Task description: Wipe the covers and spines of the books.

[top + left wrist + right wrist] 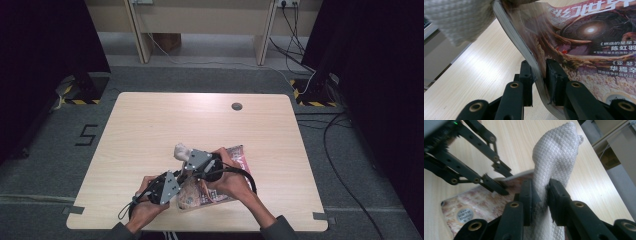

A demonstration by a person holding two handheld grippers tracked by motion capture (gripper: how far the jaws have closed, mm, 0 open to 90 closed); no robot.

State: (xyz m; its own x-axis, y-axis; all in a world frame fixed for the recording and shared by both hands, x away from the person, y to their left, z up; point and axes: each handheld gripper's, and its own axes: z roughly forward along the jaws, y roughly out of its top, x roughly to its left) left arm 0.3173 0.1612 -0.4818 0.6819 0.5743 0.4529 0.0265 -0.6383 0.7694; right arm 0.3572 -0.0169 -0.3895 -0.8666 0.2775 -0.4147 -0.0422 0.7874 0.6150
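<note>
Gripping one magazine (584, 50) in my left fingers (556, 75), I hold one cloth (554, 155) in my right fingers (557, 195) above the tabletop (150, 125).

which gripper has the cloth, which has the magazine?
The right gripper is shut on the white cloth. The left gripper is clamped on the magazine edge, lifting it off the table.

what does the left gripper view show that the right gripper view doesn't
Left gripper view: the magazine cover close up, with its printed titles and round artwork, bent upward at the edge where the left tongs pinch it.

Right gripper view: the right tongs shut on the cloth, which stands up between them, and the left tongs from outside.

Both: the magazine, the cloth and the table.
</note>
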